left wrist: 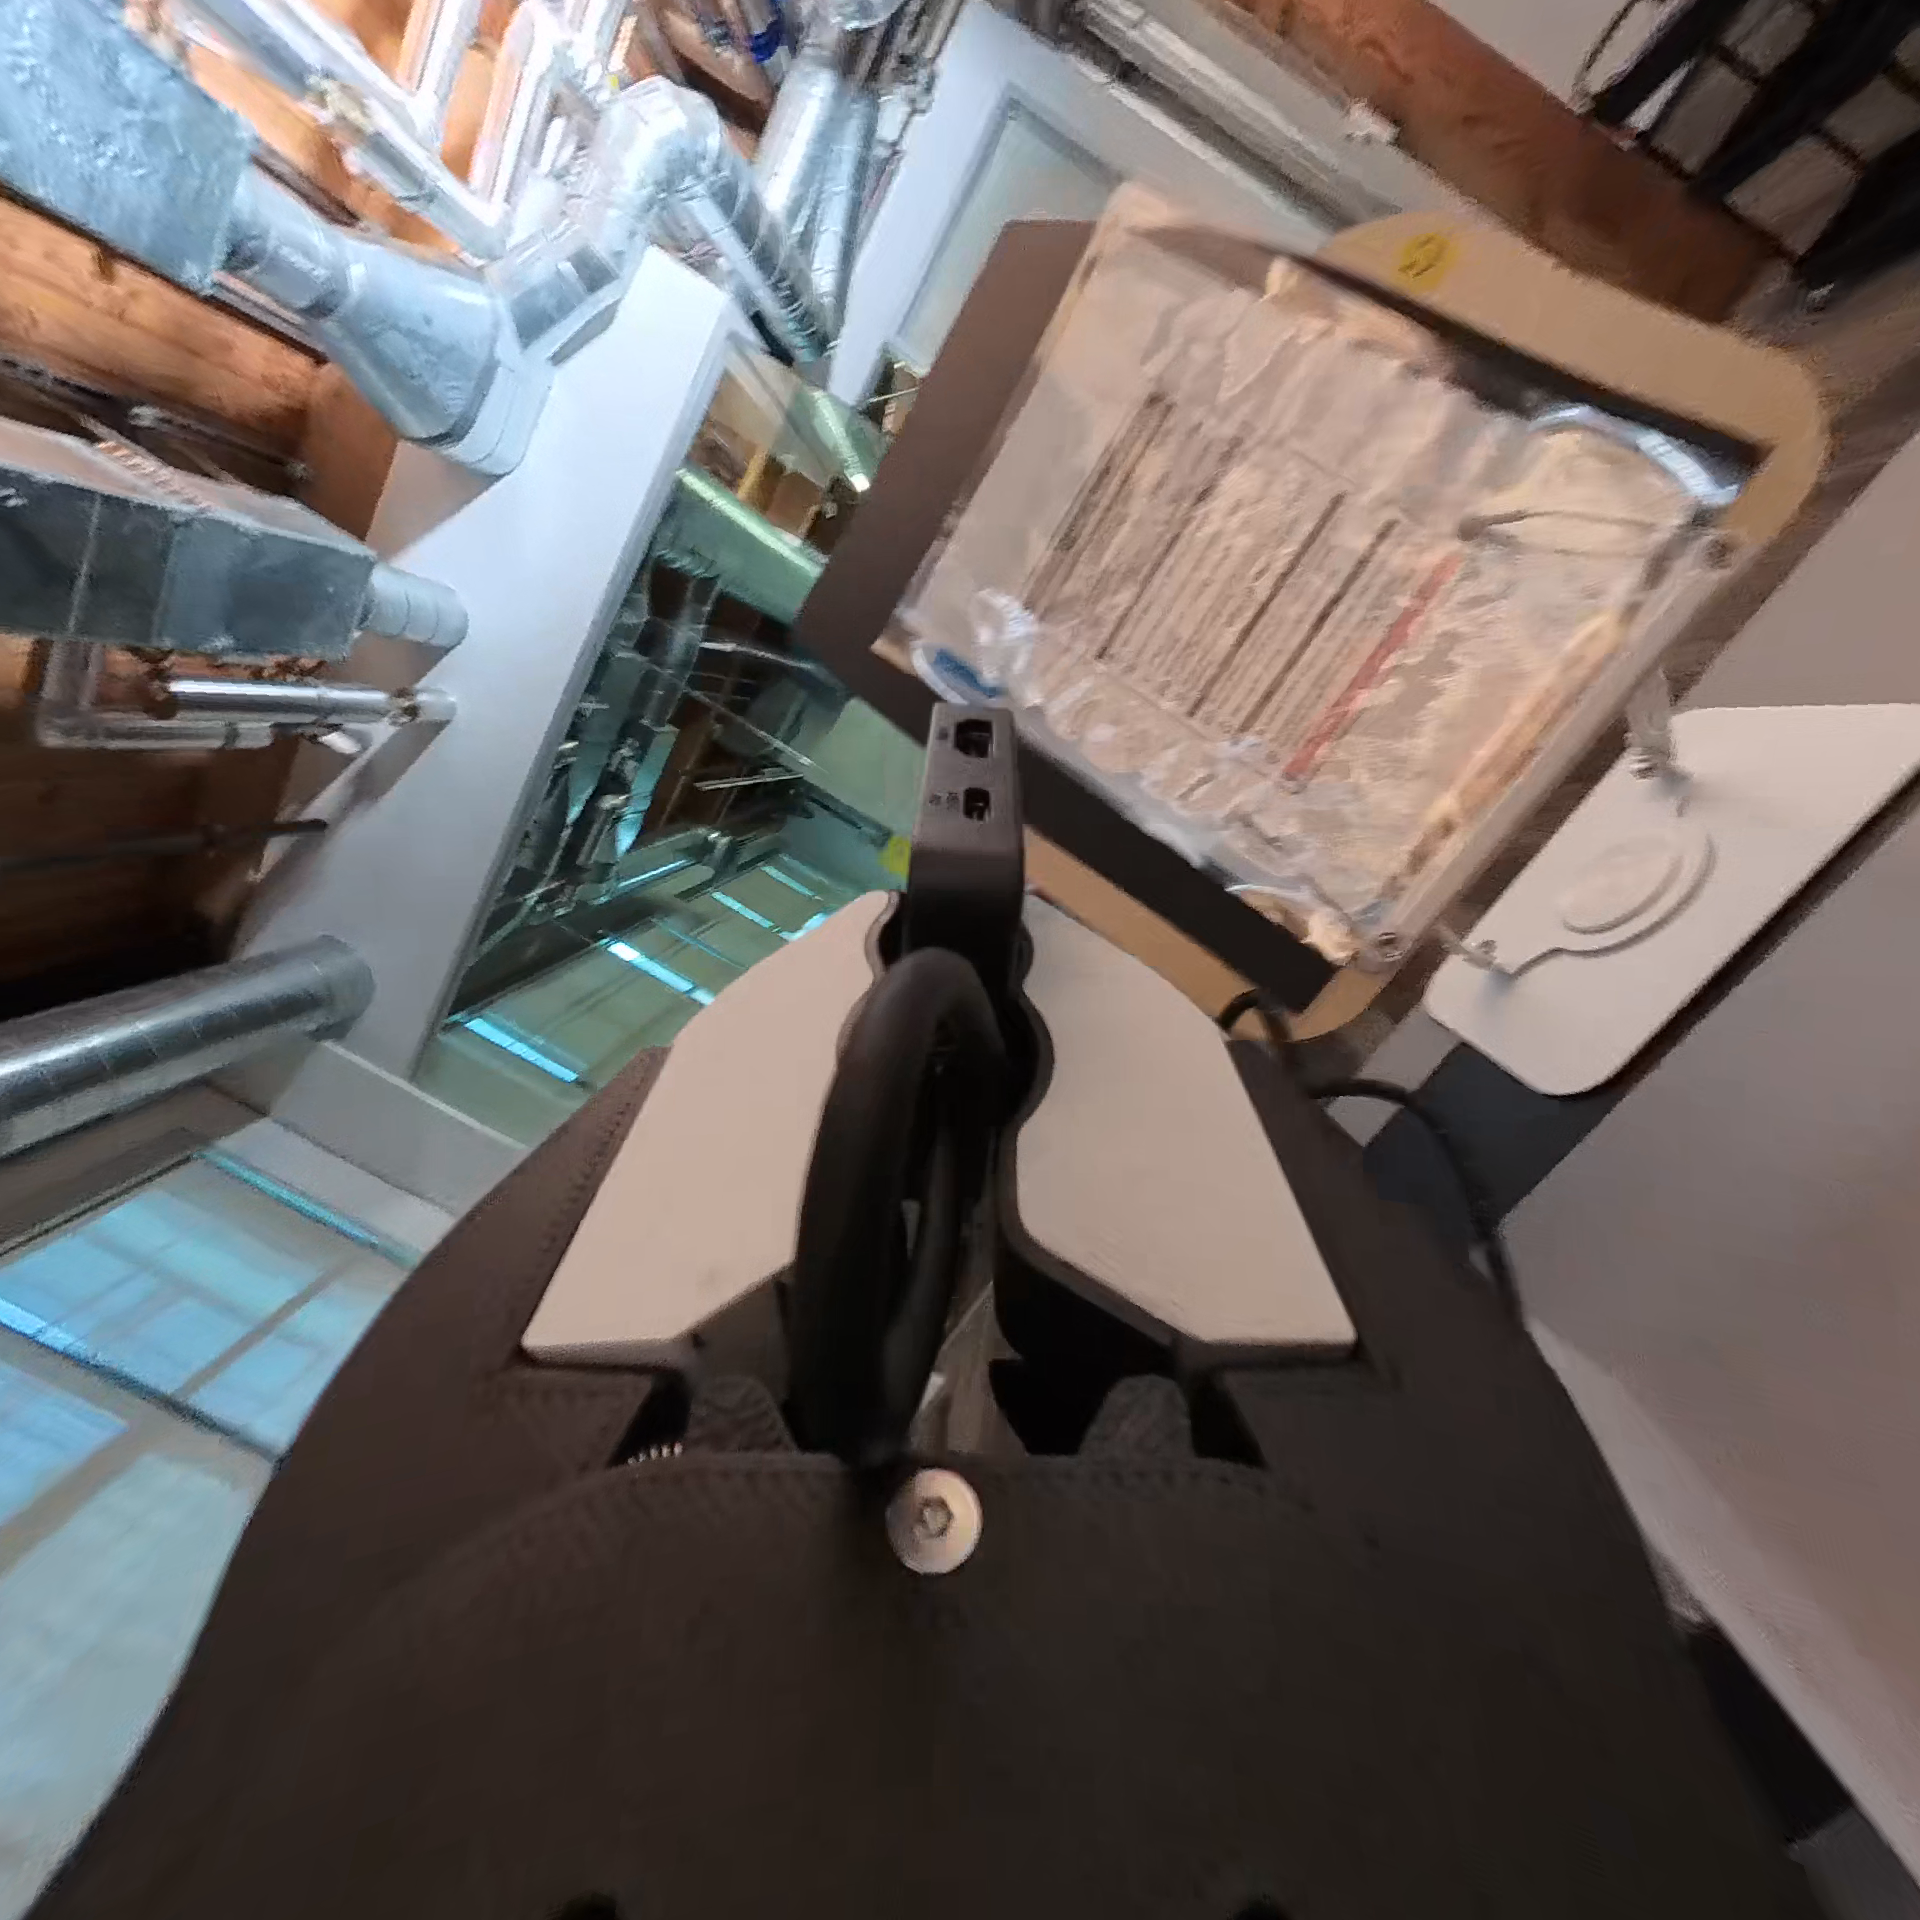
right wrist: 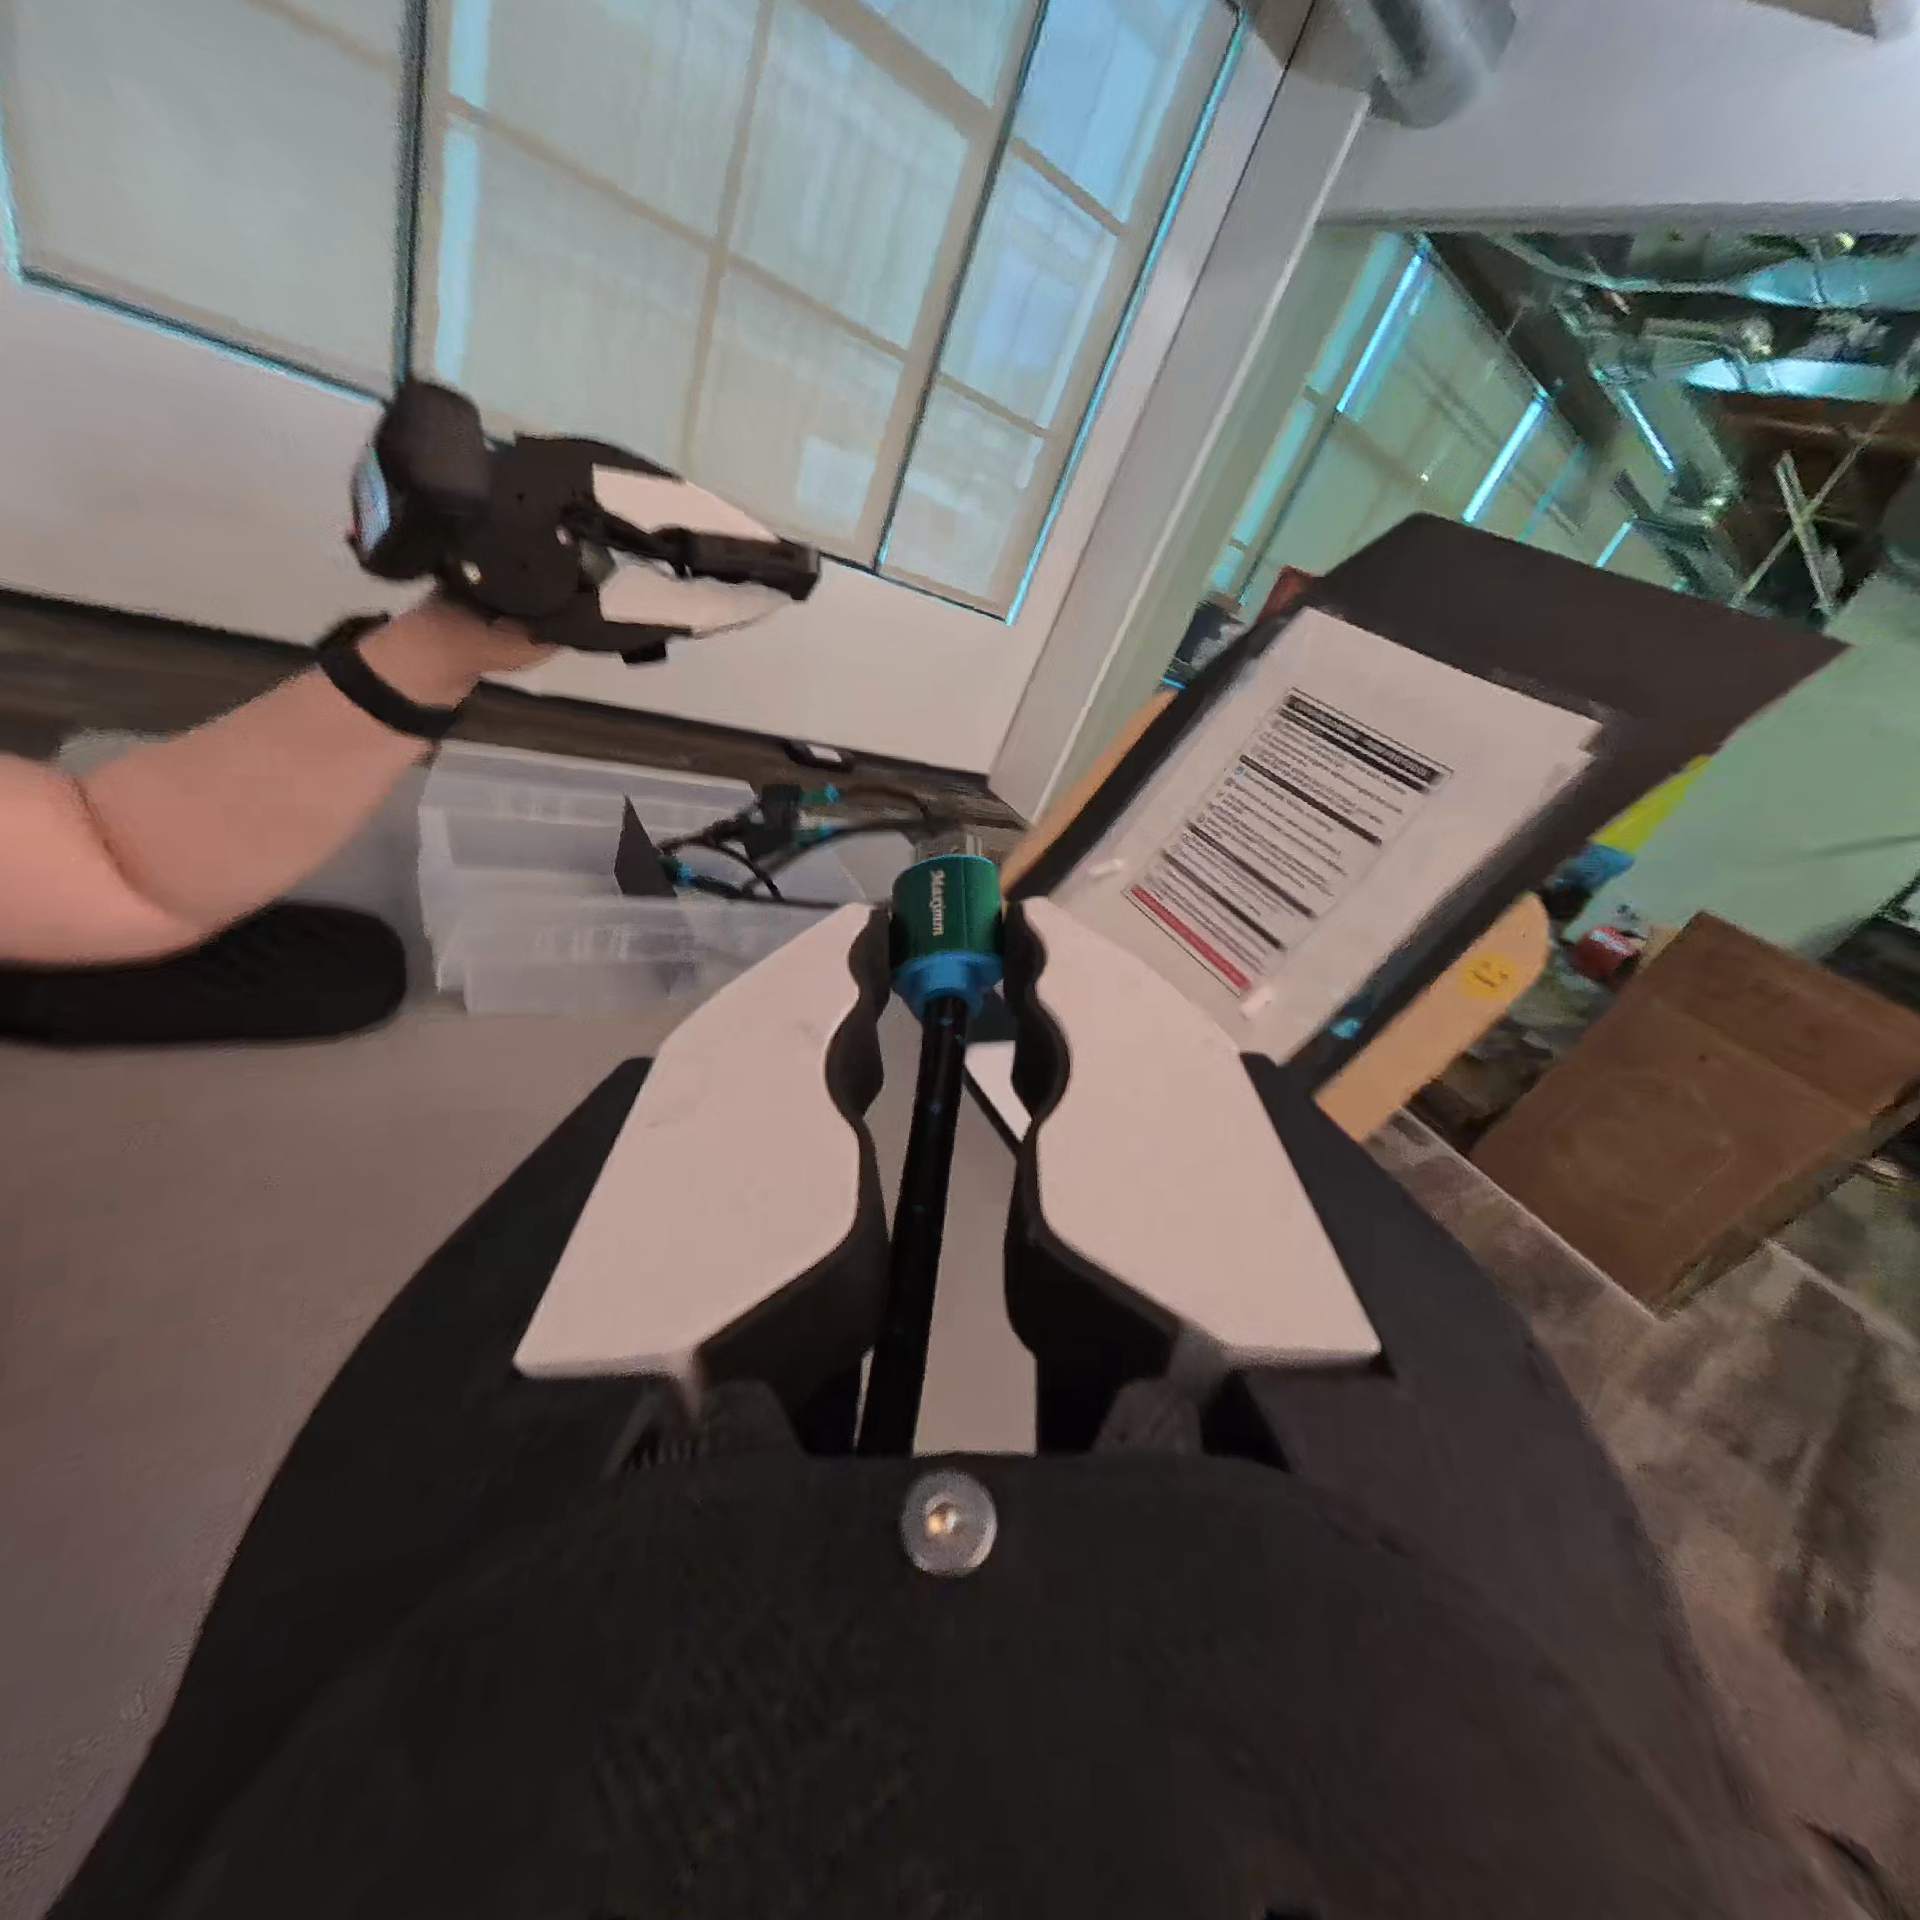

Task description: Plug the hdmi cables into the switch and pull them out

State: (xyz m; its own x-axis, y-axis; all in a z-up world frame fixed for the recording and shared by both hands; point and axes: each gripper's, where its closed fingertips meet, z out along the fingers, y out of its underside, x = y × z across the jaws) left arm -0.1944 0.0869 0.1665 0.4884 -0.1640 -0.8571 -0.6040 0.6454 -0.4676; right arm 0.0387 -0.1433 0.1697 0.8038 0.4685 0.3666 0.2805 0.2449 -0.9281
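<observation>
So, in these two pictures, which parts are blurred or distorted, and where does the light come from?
Left wrist view: the held switch is fairly sharp, while the ducts and the plastic-wrapped board behind smear with motion, and straight lines bend from the wide lens. Right wrist view: the green plug is sharp; the left gripper and the windows are blurred, and daylight comes through those windows.

Bright daylight pours through the window (right wrist: 727,291) beyond the fingers, both wide-angle views bending at the edges, with motion blur smearing everything past the fingertips.
</observation>
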